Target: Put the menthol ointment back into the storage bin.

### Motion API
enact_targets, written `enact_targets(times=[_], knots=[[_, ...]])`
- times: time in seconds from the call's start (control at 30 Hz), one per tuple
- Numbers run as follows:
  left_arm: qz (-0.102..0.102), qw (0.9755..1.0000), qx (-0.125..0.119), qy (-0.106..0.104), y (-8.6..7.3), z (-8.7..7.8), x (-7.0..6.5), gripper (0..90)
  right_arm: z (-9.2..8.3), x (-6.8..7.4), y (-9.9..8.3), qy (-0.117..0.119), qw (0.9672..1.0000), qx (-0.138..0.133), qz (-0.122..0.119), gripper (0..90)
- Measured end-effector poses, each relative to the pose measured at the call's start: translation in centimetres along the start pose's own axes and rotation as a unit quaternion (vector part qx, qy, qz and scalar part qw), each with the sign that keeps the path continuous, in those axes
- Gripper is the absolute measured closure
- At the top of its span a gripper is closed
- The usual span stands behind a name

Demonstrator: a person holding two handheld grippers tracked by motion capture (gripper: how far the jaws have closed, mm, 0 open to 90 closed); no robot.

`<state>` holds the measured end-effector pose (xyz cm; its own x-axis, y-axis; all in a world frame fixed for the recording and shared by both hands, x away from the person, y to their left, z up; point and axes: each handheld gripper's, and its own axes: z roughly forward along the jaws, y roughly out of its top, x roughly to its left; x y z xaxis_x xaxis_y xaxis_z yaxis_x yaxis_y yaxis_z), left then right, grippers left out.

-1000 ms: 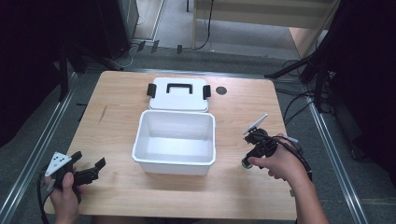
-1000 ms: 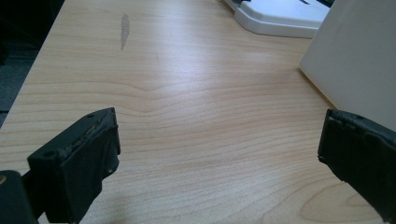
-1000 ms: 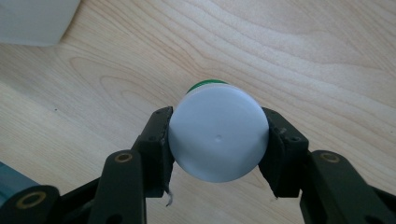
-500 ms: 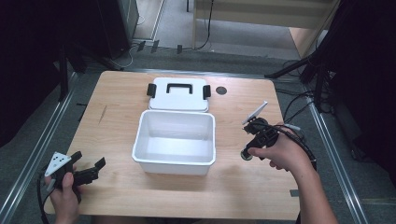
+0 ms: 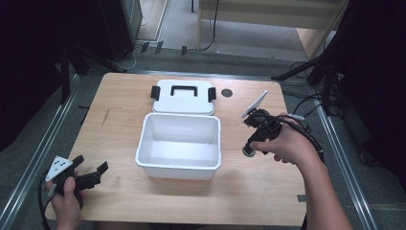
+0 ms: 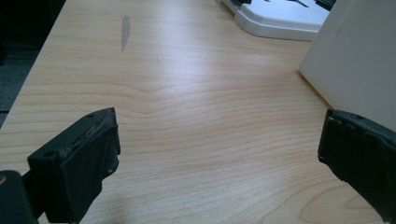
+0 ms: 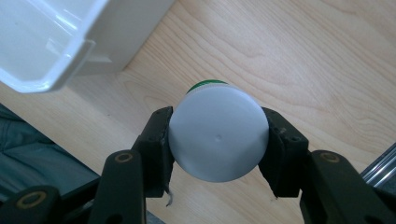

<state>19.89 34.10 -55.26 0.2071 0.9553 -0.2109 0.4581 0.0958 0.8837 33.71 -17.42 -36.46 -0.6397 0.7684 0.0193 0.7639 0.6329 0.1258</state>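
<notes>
1. The right gripper (image 7: 217, 154) has its jaws clamped on a small white-capped bottle (image 7: 218, 137), one pad on either side of the round cap; a thin green band peeks out behind the cap. Gripping it across the cap lets the bottle hang below the jaws, which I'd judge suits lowering it into a container.

2. In the high view that right gripper (image 5: 249, 148) sits at centre right of the frame, just beside the right wall of the open white bin (image 5: 210, 165), with the bottle off the table (image 5: 119, 120). To my eye the bin is where the bottle is headed.

3. The bin's lid (image 5: 184, 103) lies flat just behind it, in the upper middle of the frame, handle up, out of the way so the opening stays free.

4. The left gripper (image 5: 88, 175) is parked low at the lower left of the high view, jaws spread wide with nothing between them, well apart from the bin.

5. The right gripper view gives the cap and grip in close detail, which the high view reduces to a dark blob. The left gripper view adds the bin's outer wall at the right edge and bare wood between its jaws.
</notes>
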Motion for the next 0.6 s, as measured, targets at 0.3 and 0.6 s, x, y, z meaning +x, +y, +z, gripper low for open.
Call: enact_targets(times=[0.3, 0.6], knots=[[0.000, 1.0000, 0.002, 0.000, 0.0, 0.0, 0.0, 0.0, -1.7, 1.7, 2.1, -0.001, 0.9997, -0.002, -0.025, 51.4], [-0.002, 1.0000, -0.001, -0.002, 0.0, 0.0, 0.1, 0.0, -2.5, 3.1, 4.0, 0.002, 0.9990, 0.002, -0.045, 51.4]])
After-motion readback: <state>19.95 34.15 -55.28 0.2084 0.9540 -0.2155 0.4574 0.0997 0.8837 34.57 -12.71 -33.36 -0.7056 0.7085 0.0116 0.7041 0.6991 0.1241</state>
